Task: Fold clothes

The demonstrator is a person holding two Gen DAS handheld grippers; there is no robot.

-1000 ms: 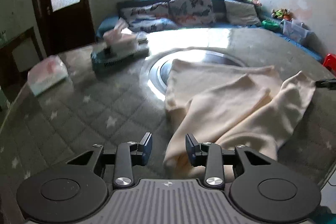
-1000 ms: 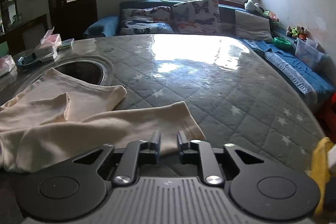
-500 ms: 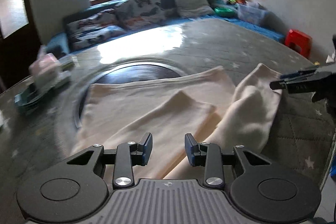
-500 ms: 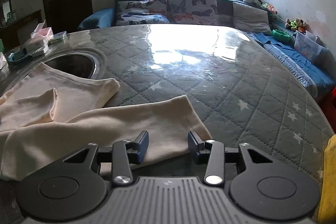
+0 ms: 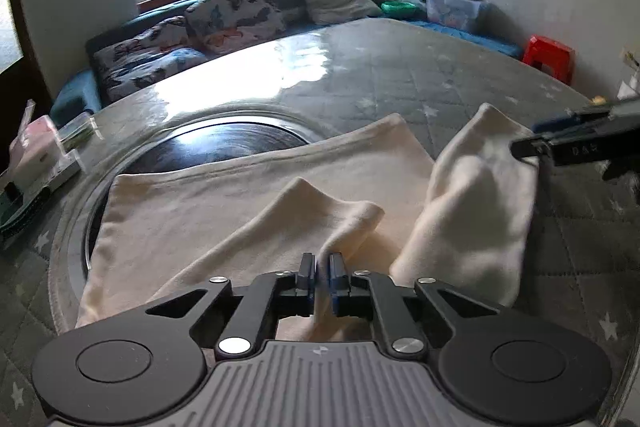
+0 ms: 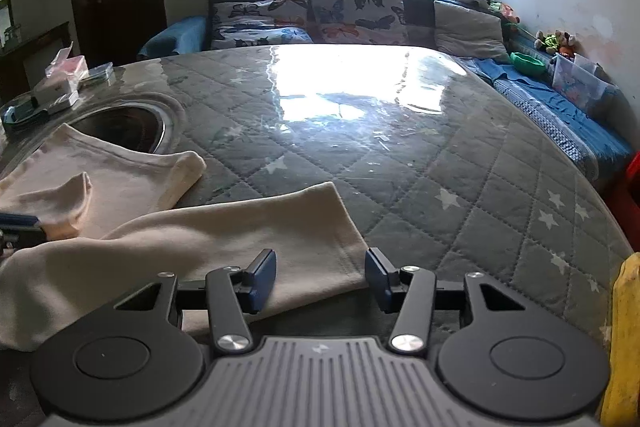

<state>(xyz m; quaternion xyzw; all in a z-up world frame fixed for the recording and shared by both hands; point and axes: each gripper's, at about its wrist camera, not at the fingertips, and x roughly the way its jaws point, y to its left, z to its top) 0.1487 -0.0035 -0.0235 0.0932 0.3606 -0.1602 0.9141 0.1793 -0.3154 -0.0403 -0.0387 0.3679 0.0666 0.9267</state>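
Note:
A cream garment (image 5: 248,195) lies crumpled on the quilted grey table (image 5: 400,75), partly over a round dark inset (image 5: 224,143). My left gripper (image 5: 322,261) is shut on a raised fold near the garment's front edge, and cloth bunches between the pads. In the right wrist view a long end of the same garment (image 6: 200,239) stretches out to the right. My right gripper (image 6: 322,267) hovers over that end's hem with its jaws opening. The hem lies between them but the pads do not press on it. One of its fingers (image 5: 568,149) shows at the right in the left wrist view.
A tissue box (image 6: 64,75) and small items sit at the table's far left. A sofa with butterfly cushions (image 6: 356,11) runs behind the table. A red stool (image 5: 548,55) stands at the right, and a yellow thing (image 6: 624,339) is at the near right edge.
My left gripper swung over the garment and shut on a fold. My right gripper's jaws spread apart off the cloth end, while that hand stayed in place.

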